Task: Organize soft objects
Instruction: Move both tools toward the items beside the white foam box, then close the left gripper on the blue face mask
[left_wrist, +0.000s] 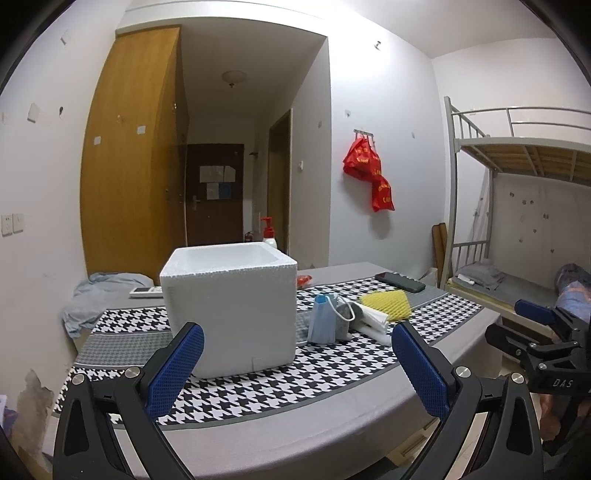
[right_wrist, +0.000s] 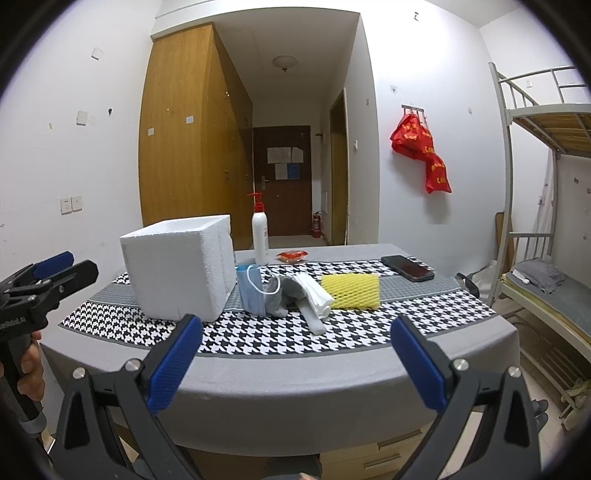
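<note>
A white foam box (left_wrist: 231, 306) (right_wrist: 179, 271), open at the top, stands on the table's houndstooth cloth (right_wrist: 280, 336). To its right lie a blue face mask (left_wrist: 322, 323) (right_wrist: 251, 290), a grey sock (right_wrist: 282, 295), a white foam sheet roll (left_wrist: 373, 321) (right_wrist: 314, 301) and a yellow foam net (left_wrist: 388, 302) (right_wrist: 351, 291). My left gripper (left_wrist: 297, 369) is open and empty, held before the box. My right gripper (right_wrist: 295, 363) is open and empty, short of the table's front edge, facing the soft items.
A black phone (right_wrist: 408, 267), a red packet (right_wrist: 292, 255) and a pump bottle (right_wrist: 260, 236) sit at the table's back. A blue cloth (left_wrist: 94, 299) and a remote (left_wrist: 146, 292) lie at the back left. A bunk bed (right_wrist: 546, 184) stands to the right.
</note>
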